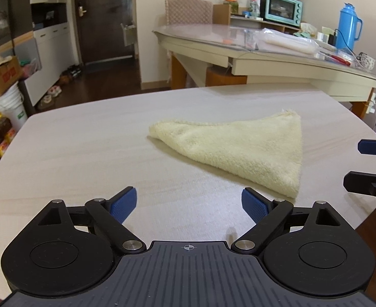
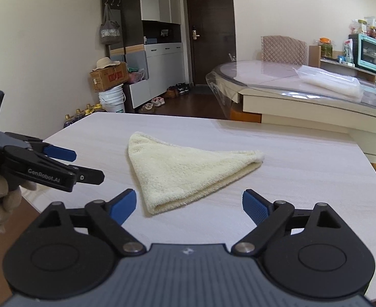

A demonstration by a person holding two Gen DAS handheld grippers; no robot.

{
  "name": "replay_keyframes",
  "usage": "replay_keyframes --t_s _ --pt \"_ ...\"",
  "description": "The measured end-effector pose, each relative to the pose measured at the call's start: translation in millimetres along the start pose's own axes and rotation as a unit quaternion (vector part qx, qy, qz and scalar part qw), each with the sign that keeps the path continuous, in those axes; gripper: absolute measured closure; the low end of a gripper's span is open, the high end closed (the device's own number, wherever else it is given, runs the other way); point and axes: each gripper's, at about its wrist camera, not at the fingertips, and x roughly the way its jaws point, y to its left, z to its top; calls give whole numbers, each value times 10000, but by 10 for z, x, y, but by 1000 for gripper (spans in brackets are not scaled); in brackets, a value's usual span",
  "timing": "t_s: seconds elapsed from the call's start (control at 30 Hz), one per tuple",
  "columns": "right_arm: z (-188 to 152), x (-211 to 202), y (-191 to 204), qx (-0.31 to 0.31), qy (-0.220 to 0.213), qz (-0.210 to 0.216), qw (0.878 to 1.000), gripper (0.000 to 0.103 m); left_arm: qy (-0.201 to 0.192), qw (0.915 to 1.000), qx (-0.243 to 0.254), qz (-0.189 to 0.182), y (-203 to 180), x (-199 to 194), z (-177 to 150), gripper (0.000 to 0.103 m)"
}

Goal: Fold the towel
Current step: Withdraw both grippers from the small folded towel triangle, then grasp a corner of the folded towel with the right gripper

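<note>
The fluffy pale-yellow towel point(image 2: 185, 171) in mid-frame, folded to a triangle, looks soft, light and floppy – pinch a corner; both claws – left claw point(image 1: 189, 202), right claw point(image 2: 189, 203) – gape empty.

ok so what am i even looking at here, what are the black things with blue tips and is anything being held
Those are hand-held tongs, one in each of a person's hands, each with a camera looking forward along its two blue-padded fingers. One picture looks along the left tongs, the other along the right tongs. Each view also catches the other tongs at its edge, and the right view shows a gloved hand holding the left one. On the pale wooden table lies a cream towel, folded into a triangle. Both tongs are open and empty; nothing is held.
</note>
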Motion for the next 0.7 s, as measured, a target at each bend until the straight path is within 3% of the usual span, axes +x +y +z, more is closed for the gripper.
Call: replay_keyframes --t_s 0.2,0.47,0.7 --pt "144 149 -193 311 -29 1 9995 16 -37 9999 120 67 -30 53 39 10" --pt "412 689 -603 1085 136 107 9939 43 -61 9998 114 152 -30 164 106 10" --pt "436 1092 -797 1451 464 121 9883 48 -159 9997 79 176 15 208 181 10"
